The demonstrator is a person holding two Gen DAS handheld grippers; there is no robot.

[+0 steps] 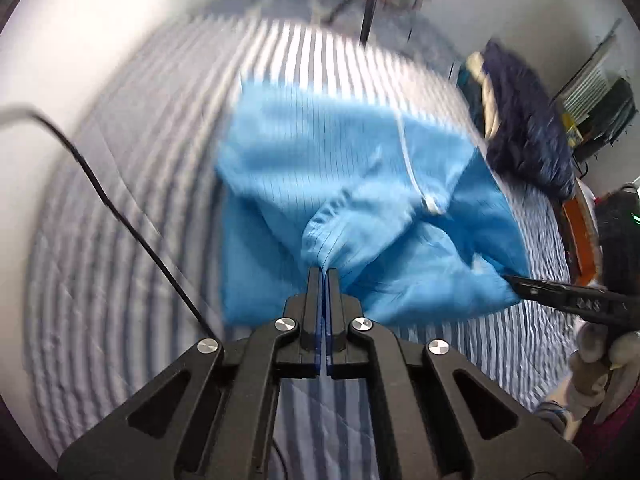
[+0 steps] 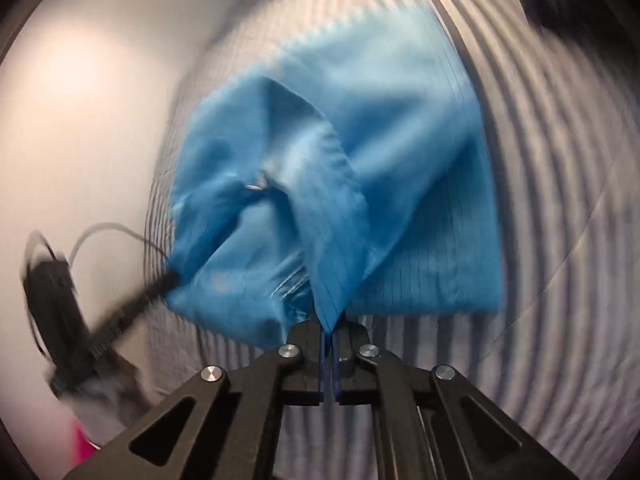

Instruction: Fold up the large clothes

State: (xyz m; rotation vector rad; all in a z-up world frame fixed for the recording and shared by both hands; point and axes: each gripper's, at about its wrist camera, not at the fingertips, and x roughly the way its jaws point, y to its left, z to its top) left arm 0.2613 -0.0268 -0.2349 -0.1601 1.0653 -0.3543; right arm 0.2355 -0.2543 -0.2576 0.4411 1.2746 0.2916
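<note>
A: Our left hand-held gripper (image 1: 324,270) and right hand-held gripper (image 2: 329,322) are both clamped on bunched folds of the blue garment (image 1: 320,168).

B: We find it light, limp, thin; it lies mid-bed (image 1: 120,208), so we pinch hems.

My left gripper (image 1: 324,270) and right gripper (image 2: 330,325) both point steeply down, jaws pinched tight on cloth, near each other.
</note>
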